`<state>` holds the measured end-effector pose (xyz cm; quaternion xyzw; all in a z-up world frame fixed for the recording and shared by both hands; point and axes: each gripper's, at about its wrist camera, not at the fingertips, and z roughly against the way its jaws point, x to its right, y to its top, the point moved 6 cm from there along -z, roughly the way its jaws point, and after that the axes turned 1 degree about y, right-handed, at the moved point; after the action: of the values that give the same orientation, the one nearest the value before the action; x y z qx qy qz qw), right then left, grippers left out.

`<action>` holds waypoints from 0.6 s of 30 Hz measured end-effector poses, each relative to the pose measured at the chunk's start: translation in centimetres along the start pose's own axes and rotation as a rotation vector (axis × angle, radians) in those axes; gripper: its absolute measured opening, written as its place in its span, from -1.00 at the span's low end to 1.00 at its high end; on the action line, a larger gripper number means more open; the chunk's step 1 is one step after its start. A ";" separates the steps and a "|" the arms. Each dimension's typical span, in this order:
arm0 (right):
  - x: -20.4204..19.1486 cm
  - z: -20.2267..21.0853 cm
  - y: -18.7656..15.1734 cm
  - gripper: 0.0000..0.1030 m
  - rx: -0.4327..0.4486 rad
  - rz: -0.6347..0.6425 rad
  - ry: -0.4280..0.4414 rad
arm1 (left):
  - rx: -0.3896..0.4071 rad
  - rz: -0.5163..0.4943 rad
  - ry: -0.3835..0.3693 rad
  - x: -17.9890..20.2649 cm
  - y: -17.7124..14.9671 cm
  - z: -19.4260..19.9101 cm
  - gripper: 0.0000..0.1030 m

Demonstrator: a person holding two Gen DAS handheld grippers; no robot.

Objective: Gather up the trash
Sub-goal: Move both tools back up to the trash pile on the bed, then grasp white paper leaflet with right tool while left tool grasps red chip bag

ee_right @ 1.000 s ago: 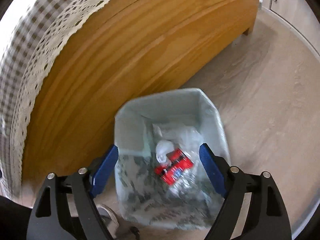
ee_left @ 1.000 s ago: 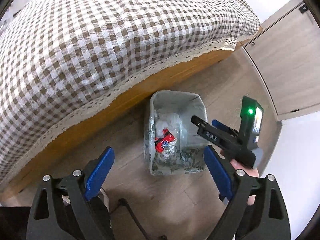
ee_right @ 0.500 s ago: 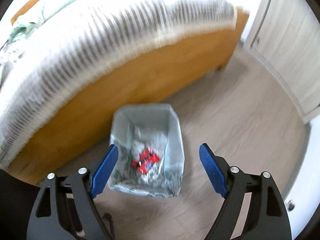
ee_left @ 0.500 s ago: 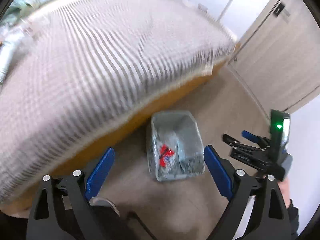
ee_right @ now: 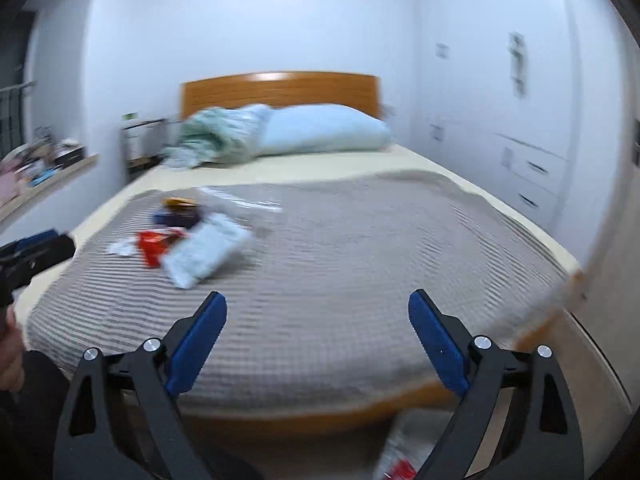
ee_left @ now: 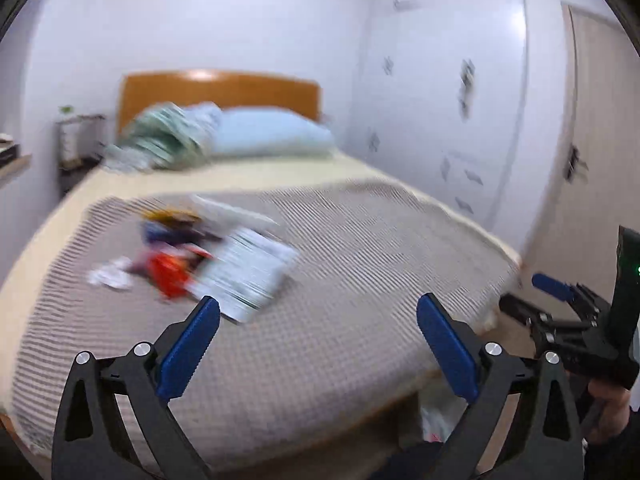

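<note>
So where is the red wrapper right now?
The red wrapper lies on the checked bedspread, left of centre in both wrist views, between crumpled white paper and a pale flat packet.

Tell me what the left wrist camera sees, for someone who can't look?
A blurry bedroom: a bed with a grey checked cover holds a pile of litter, a red wrapper beside a white printed packet. The empty left gripper is opening, blue-padded fingers wide apart.
</note>
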<state>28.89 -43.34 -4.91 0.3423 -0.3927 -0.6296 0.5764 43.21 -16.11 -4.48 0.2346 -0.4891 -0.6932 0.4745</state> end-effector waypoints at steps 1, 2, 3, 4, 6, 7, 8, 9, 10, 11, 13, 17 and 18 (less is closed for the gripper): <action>-1.8 -0.6 0.2 0.71 0.000 0.017 0.021 | 0.021 0.003 0.030 -1.7 -0.2 0.3 0.86; -3.9 -1.8 0.3 0.71 -0.018 0.028 0.051 | 0.033 0.006 0.079 -4.2 -0.5 0.4 0.86; -5.5 -3.0 0.3 0.71 -0.039 0.027 0.081 | 0.028 0.020 0.137 -7.3 -0.9 0.2 0.86; -6.8 -4.3 0.4 0.71 -0.058 0.018 0.110 | 0.018 0.037 0.165 -9.2 -1.4 0.2 0.86; -9.7 -7.3 0.4 0.71 -0.110 -0.009 0.167 | -0.004 0.108 0.234 -13.7 -2.4 -0.2 0.86; -11.0 -9.3 0.5 0.71 -0.131 -0.034 0.198 | -0.012 0.178 0.275 -16.6 -3.0 -0.5 0.86; -11.9 -10.6 0.4 0.71 -0.143 -0.056 0.219 | -0.012 0.225 0.288 -18.2 -3.3 -0.7 0.86; -12.9 -12.7 0.2 0.71 -0.167 -0.096 0.245 | -0.013 0.263 0.294 -19.4 -3.7 -0.9 0.86; -13.4 -14.2 -0.1 0.71 -0.201 -0.142 0.260 | -0.034 0.346 0.302 -21.1 -4.5 -1.8 0.86; -14.0 -16.3 -0.6 0.71 -0.244 -0.211 0.286 | -0.038 0.397 0.295 -22.0 -4.9 -2.2 0.86; -14.6 -18.7 -1.2 0.71 -0.252 -0.326 0.339 | -0.046 0.429 0.296 -22.7 -5.7 -3.1 0.86; -15.7 -24.3 -1.0 0.42 -0.292 -0.421 0.354 | -0.021 0.424 0.286 -23.2 -5.4 -3.6 0.86; -15.4 -25.8 -1.0 0.40 -0.301 -0.426 0.313 | -0.036 0.411 0.292 -23.3 -5.4 -4.2 0.86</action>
<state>52.81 -30.57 -17.92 0.4205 -0.1208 -0.7269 0.5293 54.44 3.03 -14.29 0.2194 -0.4403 -0.5494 0.6754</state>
